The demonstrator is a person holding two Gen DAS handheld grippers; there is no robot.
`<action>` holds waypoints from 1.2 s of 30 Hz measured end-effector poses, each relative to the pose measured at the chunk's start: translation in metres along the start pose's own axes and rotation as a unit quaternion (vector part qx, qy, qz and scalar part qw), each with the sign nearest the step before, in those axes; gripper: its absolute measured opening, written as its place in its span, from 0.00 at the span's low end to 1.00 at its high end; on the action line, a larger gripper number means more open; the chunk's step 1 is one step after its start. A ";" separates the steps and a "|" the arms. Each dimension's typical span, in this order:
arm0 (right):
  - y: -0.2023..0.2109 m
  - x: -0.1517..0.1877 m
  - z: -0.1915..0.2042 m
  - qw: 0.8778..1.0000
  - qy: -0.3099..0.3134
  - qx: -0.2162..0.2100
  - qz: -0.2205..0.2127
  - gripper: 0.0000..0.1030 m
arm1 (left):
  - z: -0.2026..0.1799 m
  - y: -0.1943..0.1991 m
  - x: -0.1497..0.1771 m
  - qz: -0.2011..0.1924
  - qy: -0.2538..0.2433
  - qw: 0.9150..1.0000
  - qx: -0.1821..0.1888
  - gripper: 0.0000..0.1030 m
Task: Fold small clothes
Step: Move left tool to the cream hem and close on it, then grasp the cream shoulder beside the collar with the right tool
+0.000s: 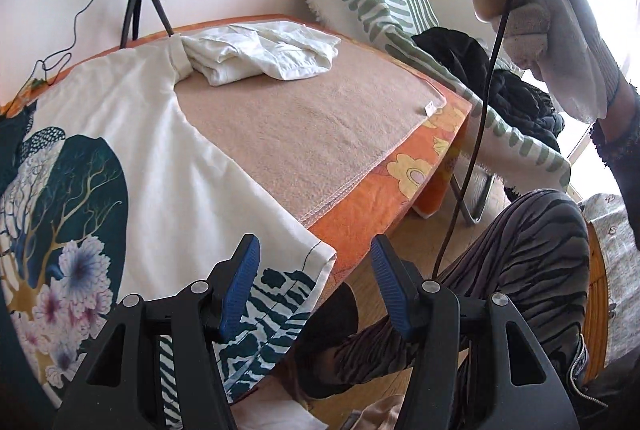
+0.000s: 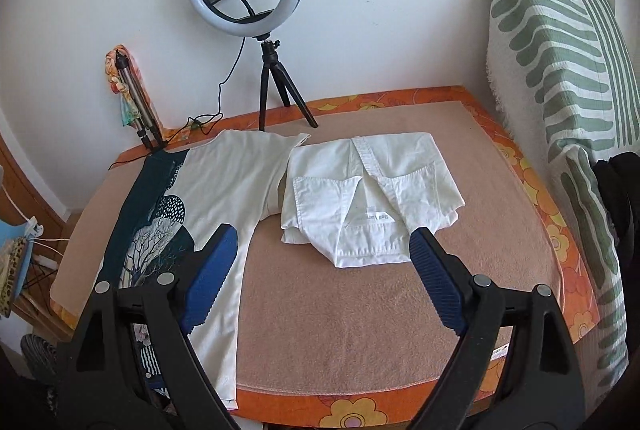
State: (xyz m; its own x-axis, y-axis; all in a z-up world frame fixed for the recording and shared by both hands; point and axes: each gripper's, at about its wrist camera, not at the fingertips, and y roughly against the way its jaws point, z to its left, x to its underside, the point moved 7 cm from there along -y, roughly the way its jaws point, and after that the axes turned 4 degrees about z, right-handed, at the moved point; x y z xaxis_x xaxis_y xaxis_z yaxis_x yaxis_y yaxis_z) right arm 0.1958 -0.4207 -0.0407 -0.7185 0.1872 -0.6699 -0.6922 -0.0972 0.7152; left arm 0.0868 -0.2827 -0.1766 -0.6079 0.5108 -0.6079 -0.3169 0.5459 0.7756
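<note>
Near the left wrist camera, the left gripper (image 1: 316,290) has its fingers apart and empty above the printed shirt (image 1: 132,165), whose left part is cut off. Seen from the right wrist, the right gripper (image 2: 320,282) spreads wide, empty, before folded white shorts (image 2: 368,193) on the surface (image 2: 360,310); its label is unreadable.

The bench (image 2: 516,165), draped in an orange flowered cloth (image 2: 560,230) under a tan blanket (image 2: 340,310), carries a white printed T-shirt (image 2: 224,181) spread flat, folded white shorts (image 2: 368,197) just beside it, and a ring light's tripod (image 2: 280,89) by the wall.
</note>
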 end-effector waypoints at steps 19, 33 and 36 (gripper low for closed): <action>-0.072 -0.027 0.003 0.998 -0.017 -0.049 0.033 0.88 | 0.017 -0.031 0.001 -0.004 0.001 0.999 -0.034 0.07; -0.244 -0.114 0.030 0.990 -0.038 -0.093 0.094 0.87 | 0.067 0.004 -0.002 -0.038 0.141 0.989 0.024 0.05; -0.279 -0.118 0.036 0.989 -0.025 -0.089 0.112 0.87 | 0.076 0.007 -0.002 -0.040 0.157 0.986 0.027 0.05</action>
State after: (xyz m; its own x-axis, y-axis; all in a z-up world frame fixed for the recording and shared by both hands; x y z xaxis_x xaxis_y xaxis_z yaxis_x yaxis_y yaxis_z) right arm 0.4762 -0.3807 -0.1541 -0.8540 0.1895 -0.4845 -0.5202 -0.3123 0.7949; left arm 0.1408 -0.2296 -0.1828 -0.7800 0.2386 -0.5785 -0.3395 0.6151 0.7116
